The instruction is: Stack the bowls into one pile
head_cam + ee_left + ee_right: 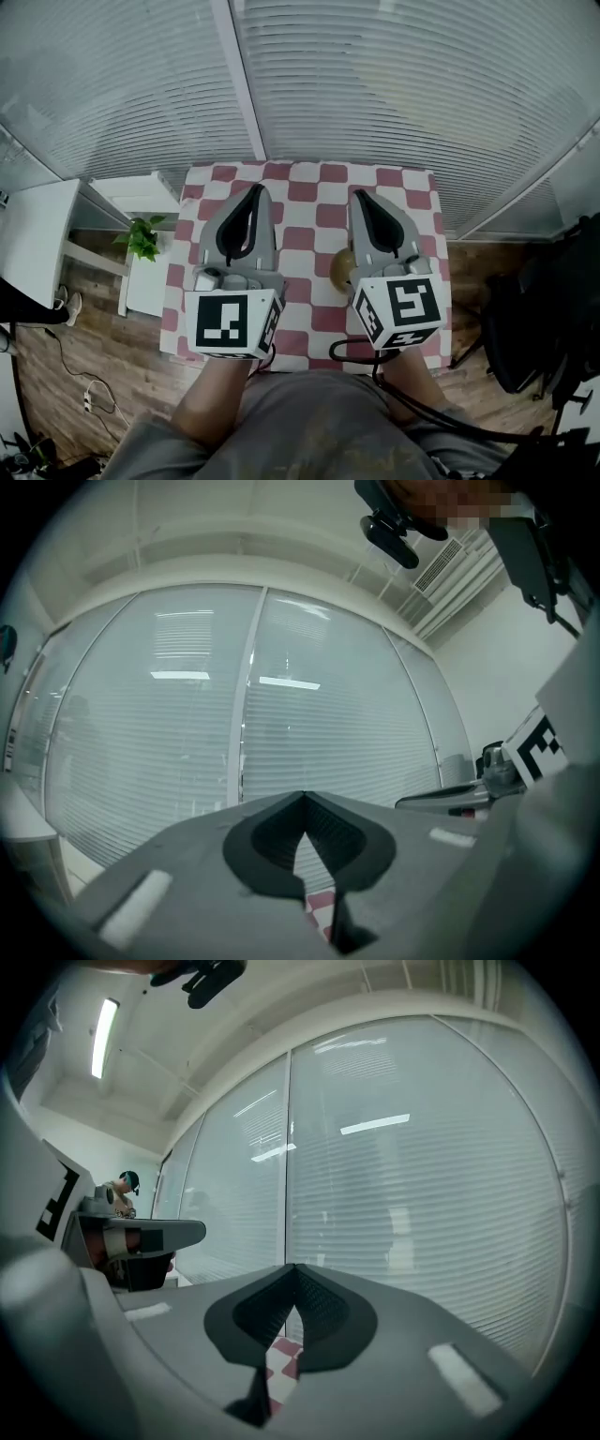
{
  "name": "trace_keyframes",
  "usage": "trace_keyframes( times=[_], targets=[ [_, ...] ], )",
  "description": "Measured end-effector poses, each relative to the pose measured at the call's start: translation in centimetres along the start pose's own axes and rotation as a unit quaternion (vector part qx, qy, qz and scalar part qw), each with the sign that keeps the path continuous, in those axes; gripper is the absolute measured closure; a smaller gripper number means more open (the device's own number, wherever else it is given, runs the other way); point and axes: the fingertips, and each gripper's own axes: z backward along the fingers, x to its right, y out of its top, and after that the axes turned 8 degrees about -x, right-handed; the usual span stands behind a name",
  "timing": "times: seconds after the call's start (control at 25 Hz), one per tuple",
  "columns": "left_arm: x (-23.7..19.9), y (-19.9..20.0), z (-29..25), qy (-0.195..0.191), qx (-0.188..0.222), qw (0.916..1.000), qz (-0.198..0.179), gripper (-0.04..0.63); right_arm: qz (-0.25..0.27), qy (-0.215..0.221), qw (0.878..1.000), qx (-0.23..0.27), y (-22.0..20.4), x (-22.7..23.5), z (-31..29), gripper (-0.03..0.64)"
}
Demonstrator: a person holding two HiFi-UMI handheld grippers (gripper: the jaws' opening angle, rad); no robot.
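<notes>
Left tongs (255, 190) and right tongs (361, 195) are clenched, empty; centre-frame bowl (340, 269), half hidden, probably light and stiff: pinch its rim.

hand-held grippers: 2, left (254, 190) and right (362, 195) | bowl (340, 270): 1 | checkered table (309, 202): 1 | potted plant (142, 238): 1
</notes>
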Motion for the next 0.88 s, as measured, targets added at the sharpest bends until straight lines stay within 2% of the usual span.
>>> trace_keyframes(
  times=[0.48, 0.88],
  targets=[
    [-1.6, -1.1, 0.4, 0.014, -0.012, 0.9998, 0.007, 0.595, -0.002, -0.005, 1.000, -0.026, -2.5, 0.1, -1.4, 0.592],
    [-1.4, -1.6, 0.4, 0.007, -0.015, 0.9998, 0.010, 0.595, -0.006, -0.010, 1.000, -0.025, -2.8, 0.1, -1.1, 0.592]
  ],
)
